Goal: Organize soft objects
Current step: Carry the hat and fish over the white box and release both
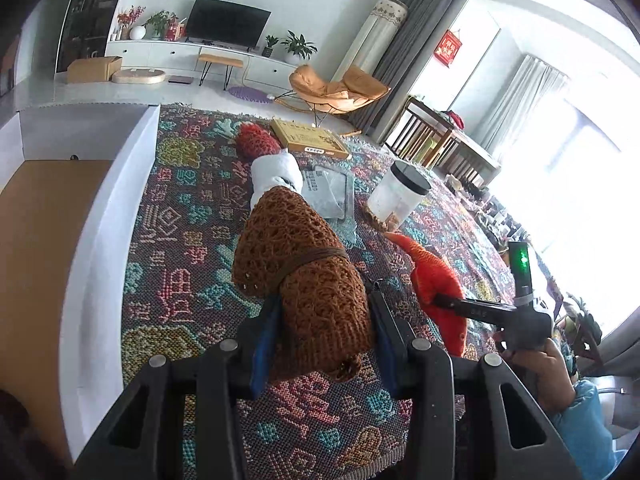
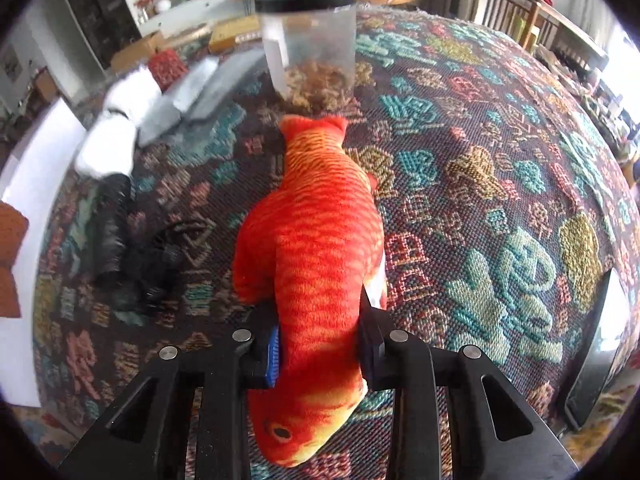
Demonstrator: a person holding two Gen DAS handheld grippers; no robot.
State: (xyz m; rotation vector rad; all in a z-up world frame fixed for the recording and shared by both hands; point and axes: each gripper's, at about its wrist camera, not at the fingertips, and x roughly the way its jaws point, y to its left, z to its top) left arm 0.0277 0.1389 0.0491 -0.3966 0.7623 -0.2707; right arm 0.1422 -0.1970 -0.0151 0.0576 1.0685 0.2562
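My left gripper (image 1: 324, 304) is shut on a brown knitted bundle (image 1: 304, 280) tied with a cord, held above the patterned cloth (image 1: 180, 216). A corner of that bundle (image 2: 10, 232) shows at the left edge of the right wrist view. My right gripper (image 2: 320, 320) is shut on an orange plush fish (image 2: 316, 240), gripped across its body just behind the head, with the tail pointing away. The left wrist view also shows the fish (image 1: 436, 276) with the right gripper (image 1: 438, 300) clamped on it. A white rolled cloth (image 1: 276, 172) and a red knitted bundle (image 1: 256, 140) lie farther back.
A clear jar with a black lid (image 2: 312, 40) stands just beyond the fish's tail. A grey packet (image 1: 326, 192) and a flat yellow box (image 1: 310, 138) lie behind. A black cloth bundle (image 2: 116, 232) lies left of the fish. An open white box (image 1: 100, 220) borders the left.
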